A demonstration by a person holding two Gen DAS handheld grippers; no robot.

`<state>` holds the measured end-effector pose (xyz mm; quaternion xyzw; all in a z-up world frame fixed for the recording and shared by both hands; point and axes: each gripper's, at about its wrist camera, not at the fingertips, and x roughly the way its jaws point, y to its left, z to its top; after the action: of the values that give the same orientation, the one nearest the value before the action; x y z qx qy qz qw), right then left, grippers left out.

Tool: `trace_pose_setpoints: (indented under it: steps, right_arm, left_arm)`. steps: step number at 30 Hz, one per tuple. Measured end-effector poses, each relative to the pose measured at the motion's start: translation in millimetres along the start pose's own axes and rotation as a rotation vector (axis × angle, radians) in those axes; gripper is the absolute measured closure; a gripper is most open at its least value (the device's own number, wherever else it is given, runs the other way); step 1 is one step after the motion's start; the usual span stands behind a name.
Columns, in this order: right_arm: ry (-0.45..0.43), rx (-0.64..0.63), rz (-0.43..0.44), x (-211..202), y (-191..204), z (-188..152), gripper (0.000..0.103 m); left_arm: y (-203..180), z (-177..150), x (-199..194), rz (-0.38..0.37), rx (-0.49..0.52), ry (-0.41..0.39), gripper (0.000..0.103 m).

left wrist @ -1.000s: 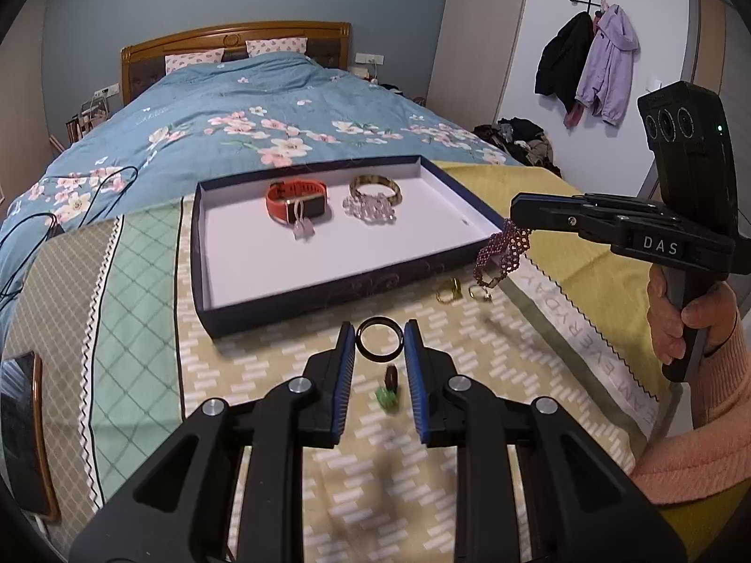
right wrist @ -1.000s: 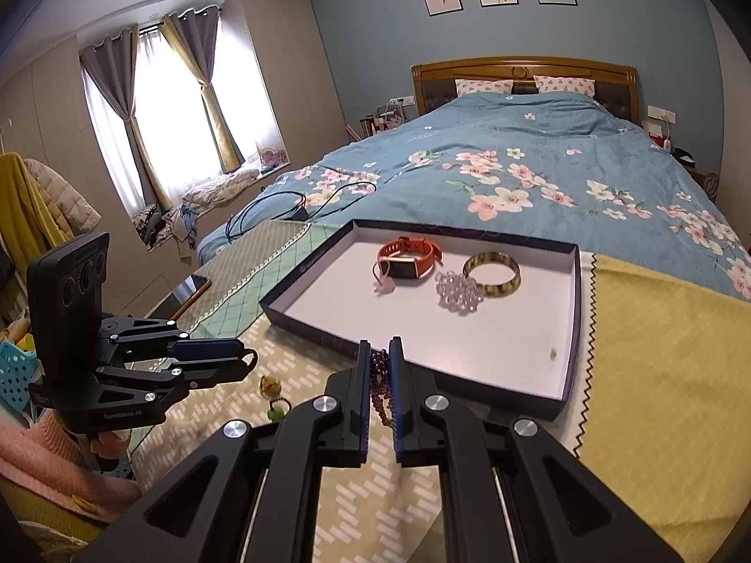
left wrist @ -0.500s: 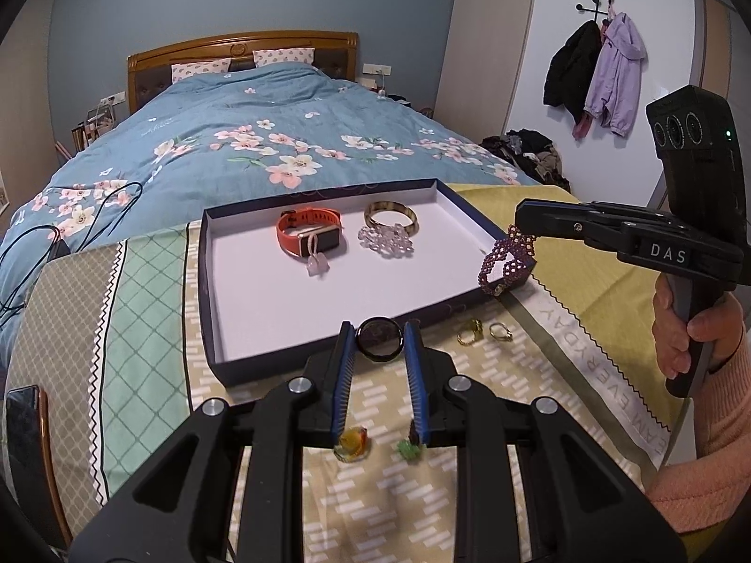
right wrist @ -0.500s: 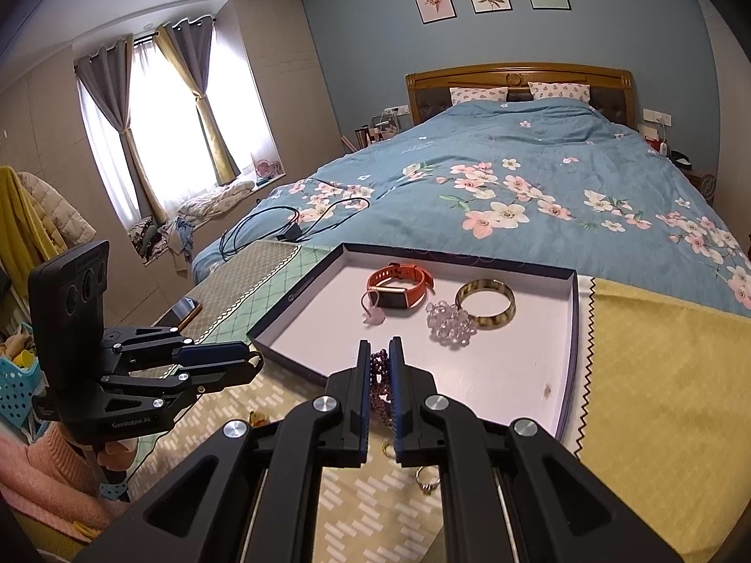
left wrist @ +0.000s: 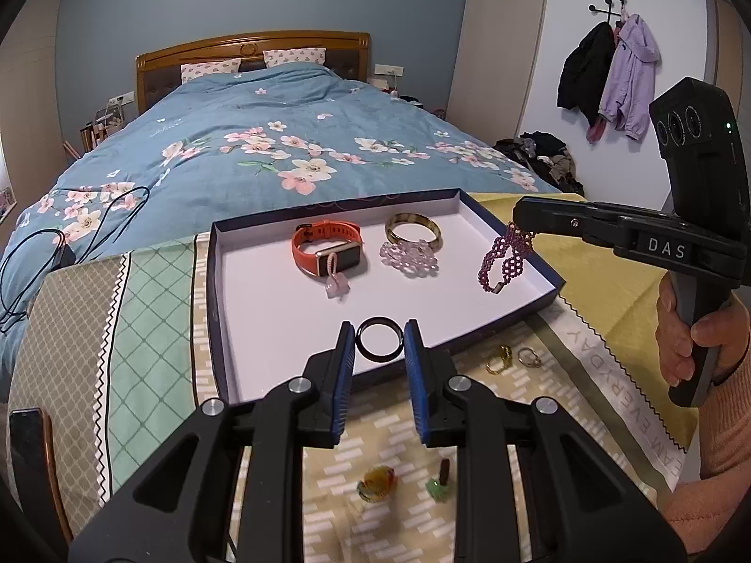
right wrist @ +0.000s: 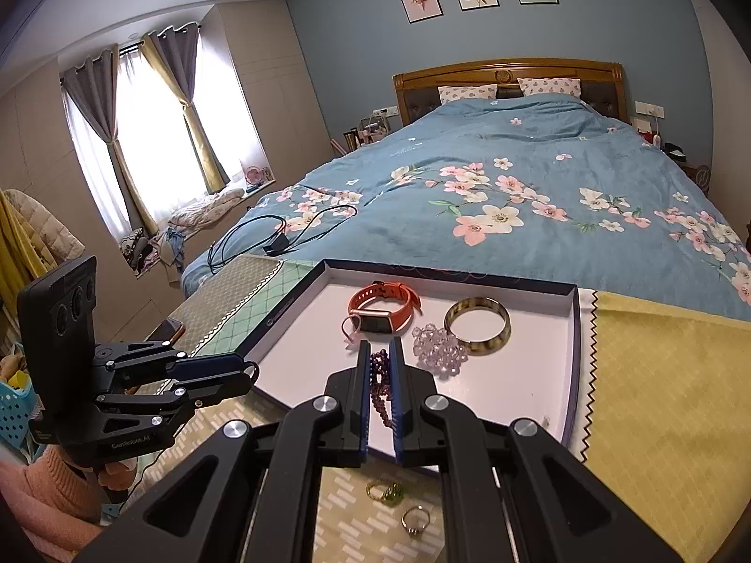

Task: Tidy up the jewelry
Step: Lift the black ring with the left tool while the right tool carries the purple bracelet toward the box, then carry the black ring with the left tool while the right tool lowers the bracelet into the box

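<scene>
Two grippers carry jewelry above a shallow dark-blue tray with a white floor on the bed.

On the patterned cloth before the tray lie two gold rings and small green trinkets. The left gripper, jaws narrow, pinches a black ring over the tray's near edge. The right gripper, nearly closed, clamps a purple beaded bracelet dangling over the tray's right side. Inside lie an orange watch, a clear bead bracelet and a gold bangle.
</scene>
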<state>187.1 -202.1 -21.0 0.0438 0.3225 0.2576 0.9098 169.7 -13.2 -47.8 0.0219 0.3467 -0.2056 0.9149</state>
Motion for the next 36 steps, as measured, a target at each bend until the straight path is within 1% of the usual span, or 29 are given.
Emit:
trace_pose_setpoints:
  steps: [14, 21, 36]
  right_arm:
    - [0.013, 0.022, 0.005, 28, -6, 11, 0.097]
    - [0.016, 0.024, 0.003, 31, -7, 12, 0.097]
    - [0.035, 0.057, 0.001, 51, -16, 13, 0.097]
  left_arm:
    - [8, 13, 21, 0.017, -0.006, 0.015, 0.081]
    - [12, 17, 30, 0.026, -0.010, 0.025, 0.081]
    - [13, 21, 51, 0.044, -0.006, 0.057, 0.081]
